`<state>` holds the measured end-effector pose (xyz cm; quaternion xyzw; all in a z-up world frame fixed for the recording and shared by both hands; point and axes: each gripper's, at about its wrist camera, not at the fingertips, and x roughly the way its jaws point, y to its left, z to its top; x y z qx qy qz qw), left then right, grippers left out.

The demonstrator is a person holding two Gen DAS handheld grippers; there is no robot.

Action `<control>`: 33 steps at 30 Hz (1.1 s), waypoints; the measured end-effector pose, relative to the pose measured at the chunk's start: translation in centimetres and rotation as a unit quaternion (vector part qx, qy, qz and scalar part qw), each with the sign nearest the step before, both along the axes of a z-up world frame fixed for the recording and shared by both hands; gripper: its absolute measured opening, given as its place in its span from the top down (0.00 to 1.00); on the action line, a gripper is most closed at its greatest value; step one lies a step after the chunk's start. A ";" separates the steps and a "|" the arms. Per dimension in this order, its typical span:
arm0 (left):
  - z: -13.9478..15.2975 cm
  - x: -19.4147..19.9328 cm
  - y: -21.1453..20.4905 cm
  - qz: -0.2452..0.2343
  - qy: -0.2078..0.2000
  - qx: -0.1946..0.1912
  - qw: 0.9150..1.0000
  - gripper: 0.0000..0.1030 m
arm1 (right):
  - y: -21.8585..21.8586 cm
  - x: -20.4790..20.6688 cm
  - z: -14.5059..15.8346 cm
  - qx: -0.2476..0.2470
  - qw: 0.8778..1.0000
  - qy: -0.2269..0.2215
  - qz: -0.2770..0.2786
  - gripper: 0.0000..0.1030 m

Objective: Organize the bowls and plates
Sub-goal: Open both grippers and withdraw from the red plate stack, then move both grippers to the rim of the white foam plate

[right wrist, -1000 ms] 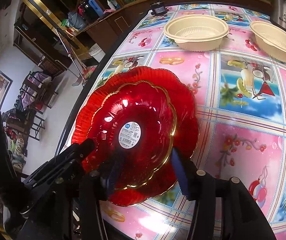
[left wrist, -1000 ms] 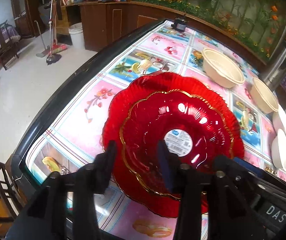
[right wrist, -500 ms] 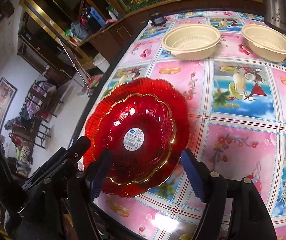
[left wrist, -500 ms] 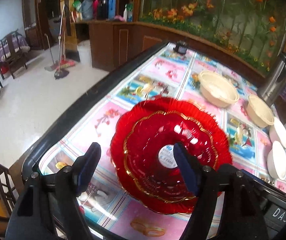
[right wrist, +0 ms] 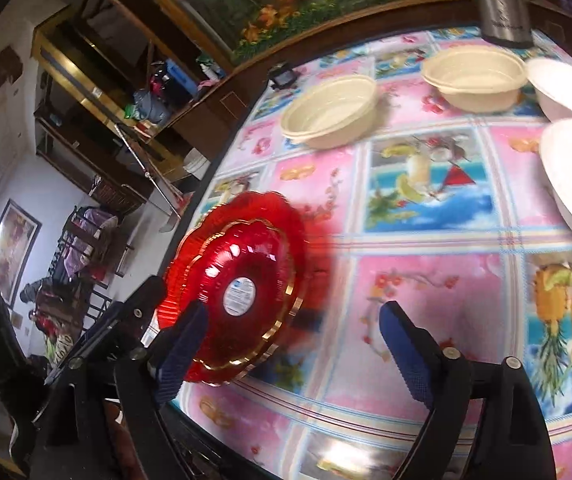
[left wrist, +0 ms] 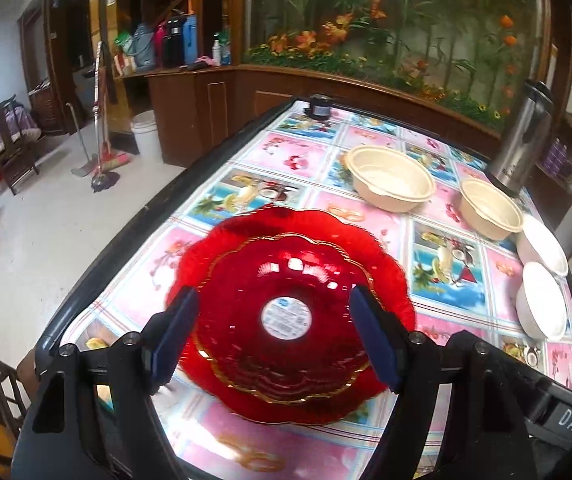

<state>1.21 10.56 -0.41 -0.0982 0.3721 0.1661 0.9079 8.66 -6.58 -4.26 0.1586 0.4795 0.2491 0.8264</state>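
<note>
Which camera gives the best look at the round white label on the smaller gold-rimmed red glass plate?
The left wrist view: the round white label sits near centre, facing the camera. The right wrist view shows it smaller, slanted and blurred.

Wrist views down (shared red plates (left wrist: 290, 312))

Stacked red plates (left wrist: 286, 312) on table (left wrist: 269, 152)
</note>
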 end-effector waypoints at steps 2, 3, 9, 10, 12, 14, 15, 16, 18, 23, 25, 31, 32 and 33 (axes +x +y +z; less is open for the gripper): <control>-0.1 0.5 -1.0 -0.011 0.004 0.002 1.000 0.25 | -1.1 0.1 -0.4 0.005 1.000 0.007 -0.006 0.04; -0.2 0.6 -1.4 -0.017 0.005 0.002 1.000 0.25 | -1.7 0.0 -0.4 0.008 1.000 0.008 -0.010 0.02; -0.4 2.5 -5.5 -0.076 0.019 -0.008 0.997 0.25 | -5.7 -0.6 -0.4 0.010 0.999 0.009 -0.033 0.00; -0.5 2.8 -6.1 -0.086 0.024 -0.010 0.996 0.25 | -6.4 -0.7 -0.4 0.010 0.999 0.010 -0.037 0.00; -0.6 3.7 -8.1 -0.113 0.029 -0.011 0.993 0.25 | -8.3 -1.1 -0.4 0.017 0.999 0.012 -0.047 0.00; -0.9 4.4 -9.8 -0.133 0.042 -0.011 0.990 0.25 | -10.3 -1.3 -0.3 0.021 0.998 0.013 -0.063 0.00; -1.0 4.8 -10.6 -0.144 0.043 -0.013 0.989 0.25 | -11.2 -1.4 -0.3 0.023 0.997 0.013 -0.071 0.00; -1.1 5.2 -11.5 -0.155 0.048 -0.016 0.987 0.25 | -12.3 -1.4 -0.2 0.024 0.997 0.012 -0.078 0.00; -1.5 6.3 -13.2 -0.173 0.064 -0.026 0.982 0.25 | -14.9 -1.4 -0.1 0.025 0.994 0.013 -0.103 0.00; -2.7 8.7 -16.6 -0.201 0.093 -0.047 0.974 0.25 | -21.3 -0.9 -0.1 0.049 0.983 0.023 -0.176 0.00; -3.0 9.6 -17.6 -0.207 0.101 -0.059 0.971 0.25 | -23.7 -0.4 -0.4 0.064 0.977 0.027 -0.203 0.00; -3.2 11.8 -20.1 -0.218 0.102 -0.083 0.967 0.25 | -27.6 1.5 -1.8 0.090 0.965 0.046 -0.240 0.01; -3.2 12.2 -20.5 -0.219 0.100 -0.086 0.967 0.25 | -27.9 2.0 -2.0 0.096 0.965 0.047 -0.239 0.01; -3.3 12.5 -20.8 -0.219 0.099 -0.091 0.966 0.25 | -28.0 2.3 -2.2 0.099 0.964 0.048 -0.241 0.01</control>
